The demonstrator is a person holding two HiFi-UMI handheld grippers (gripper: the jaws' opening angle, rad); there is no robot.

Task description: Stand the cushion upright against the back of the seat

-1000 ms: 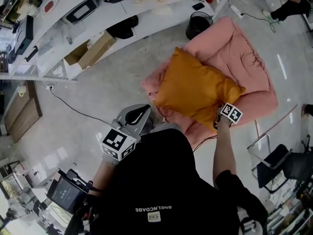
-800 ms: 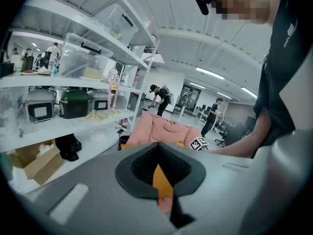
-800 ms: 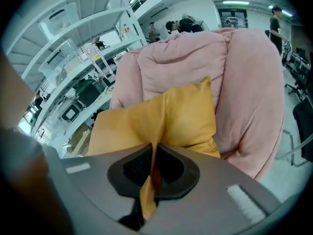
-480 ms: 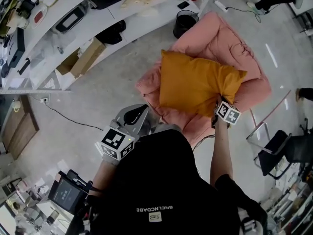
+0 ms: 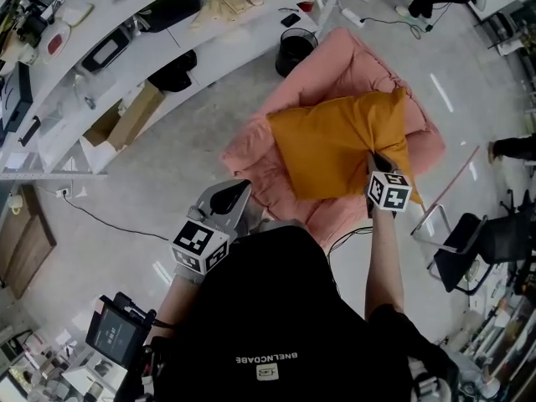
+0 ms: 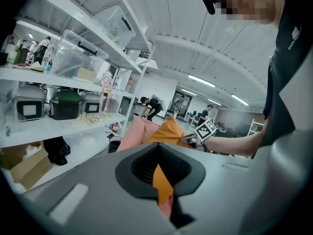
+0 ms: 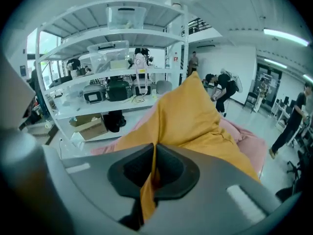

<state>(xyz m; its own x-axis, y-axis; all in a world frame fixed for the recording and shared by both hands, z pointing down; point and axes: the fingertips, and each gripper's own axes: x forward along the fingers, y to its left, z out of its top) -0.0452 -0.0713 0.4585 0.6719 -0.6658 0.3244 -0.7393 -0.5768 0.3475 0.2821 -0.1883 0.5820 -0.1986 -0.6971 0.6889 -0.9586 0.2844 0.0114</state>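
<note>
Shelving in white runs along the left, with an open cardboard box on the floor beneath it and a black bin at its far end. My left tongs hang close to my body, well apart from the seat. In the left gripper view their tips are pressed together with nothing between them, and the cushion shows only in the distance beyond.

The pink padded seat lies on the floor ahead of me, its back towards the bin. The orange cushion sits across it, tilted rather than upright, with one corner pointing towards the seat's back and its near edge over the front padding.

My right tongs are clamped on that near right edge. In the right gripper view the tongs pinch a fold of the orange fabric, which hangs down through them, while the rest of the cushion rises to a peak in front. A black office chair stands at the far right.
</note>
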